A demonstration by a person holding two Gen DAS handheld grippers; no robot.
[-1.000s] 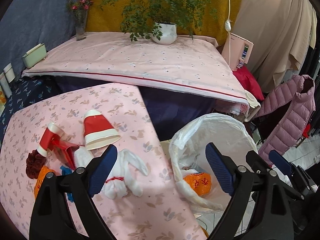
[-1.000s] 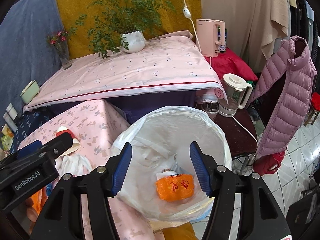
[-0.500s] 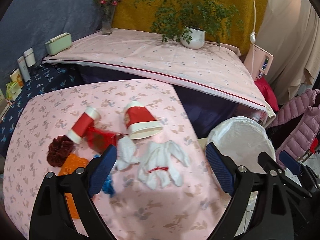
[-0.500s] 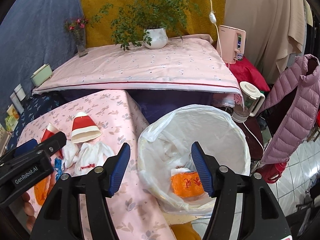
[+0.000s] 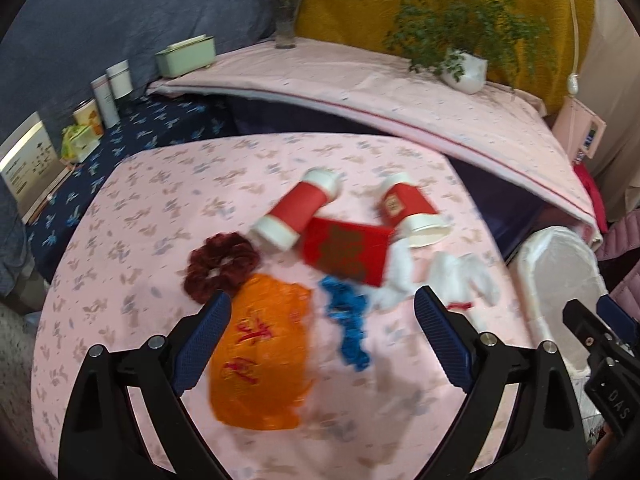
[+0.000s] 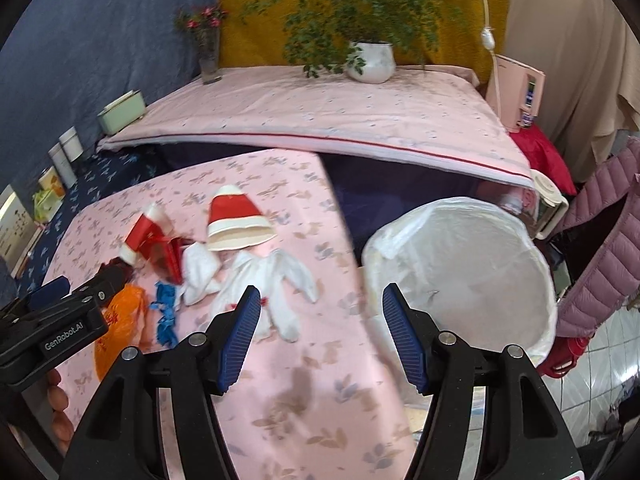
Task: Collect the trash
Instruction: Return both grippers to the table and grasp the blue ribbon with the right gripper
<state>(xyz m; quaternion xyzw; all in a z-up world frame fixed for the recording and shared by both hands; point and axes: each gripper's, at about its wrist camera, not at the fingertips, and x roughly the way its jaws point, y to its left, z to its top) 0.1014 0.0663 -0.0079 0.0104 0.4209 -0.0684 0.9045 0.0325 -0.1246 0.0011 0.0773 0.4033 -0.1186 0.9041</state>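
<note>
A: What lies on the pink leaf-print tablecloth (image 5: 140,248)?

B: A loose heap of trash. A crinkled orange plastic bag (image 5: 262,354) with red characters lies flat nearest the left gripper (image 5: 322,338). Beside it are a frilly dark-red scrunchie (image 5: 220,266) and a twisted blue strip (image 5: 348,324). Behind those, two red paper cups with white rims lie on their sides, the left cup (image 5: 298,210) and the right cup (image 5: 412,208), with a flat red packet (image 5: 346,250) printed in gold between them. Soft white crumpled tissue (image 6: 272,286) lies to the right.

A: And the grippers?

B: The left gripper's ribbed blue pads stand spread above the orange bag, gripping nothing. The right gripper (image 6: 318,336) is likewise spread and empty, over the cloth near the tissue.

A: Where does the trash go?

B: A round bin lined with a thin, translucent white bag (image 6: 460,264) stands just off the table's right edge.
</note>
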